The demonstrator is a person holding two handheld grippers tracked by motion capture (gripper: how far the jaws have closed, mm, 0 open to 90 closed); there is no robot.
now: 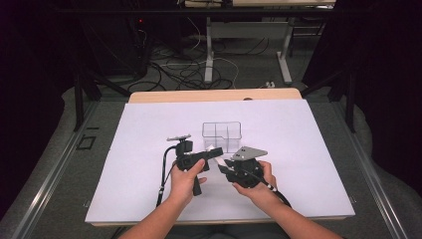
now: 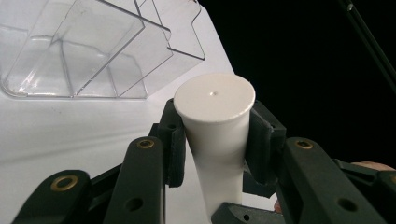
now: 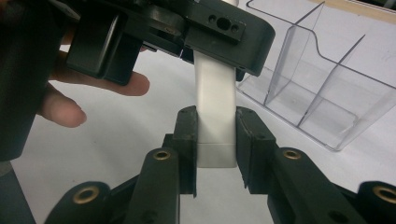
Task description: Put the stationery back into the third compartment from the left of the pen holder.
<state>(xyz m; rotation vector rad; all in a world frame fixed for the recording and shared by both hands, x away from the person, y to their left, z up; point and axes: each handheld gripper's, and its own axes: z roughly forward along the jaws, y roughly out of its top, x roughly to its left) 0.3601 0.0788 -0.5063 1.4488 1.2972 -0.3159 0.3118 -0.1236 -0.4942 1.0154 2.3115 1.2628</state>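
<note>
Both grippers clamp one white tube — left gripper near its round cap, right gripper at its flat end — spanning between them beside the clear organizer.

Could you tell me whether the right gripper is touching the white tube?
Touching. In the right gripper view, the right gripper has both pads pressed against the flat end of the white tube, with no gap on either side.

Bright, even overhead light washes the white table sheet nearly shadowless while the room around it sinks into darkness, the high view looks soft and grainy, and the clear plastic organizer catches pale glare along its edges.
</note>
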